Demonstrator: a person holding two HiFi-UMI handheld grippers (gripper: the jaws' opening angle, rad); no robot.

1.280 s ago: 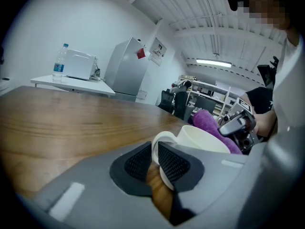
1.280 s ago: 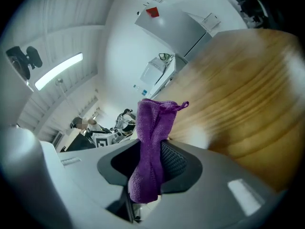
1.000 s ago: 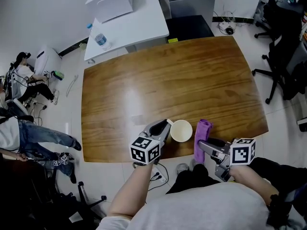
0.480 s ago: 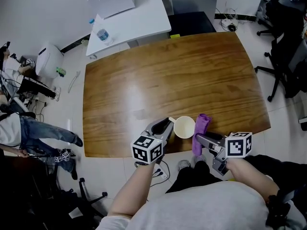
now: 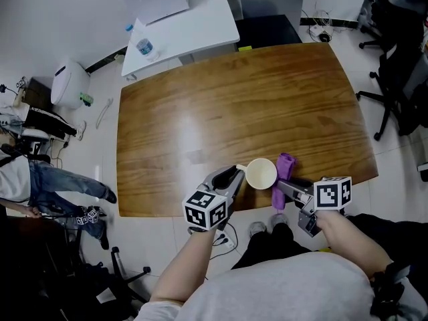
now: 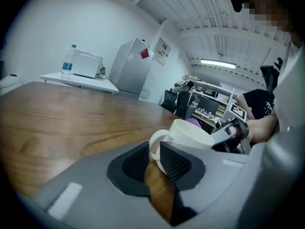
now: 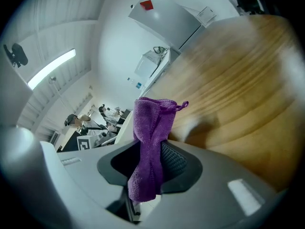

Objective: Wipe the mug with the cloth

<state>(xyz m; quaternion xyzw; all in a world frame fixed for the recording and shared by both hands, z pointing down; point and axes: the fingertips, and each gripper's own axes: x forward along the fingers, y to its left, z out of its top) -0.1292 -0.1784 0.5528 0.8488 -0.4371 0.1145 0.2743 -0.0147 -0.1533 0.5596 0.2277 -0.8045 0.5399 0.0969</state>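
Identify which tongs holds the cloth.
The right tongs: the purple cloth is pinched between its jaws, while the left tongs grips the white mug by its handle.

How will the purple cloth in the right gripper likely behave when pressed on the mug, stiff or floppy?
Probably floppy: the purple cloth is pinched thin in the right gripper and its tail droops below the pads. Likely light, since the bunched upper end stands without sagging. Its fuzzy nap should probably grip the white mug rather than slide.
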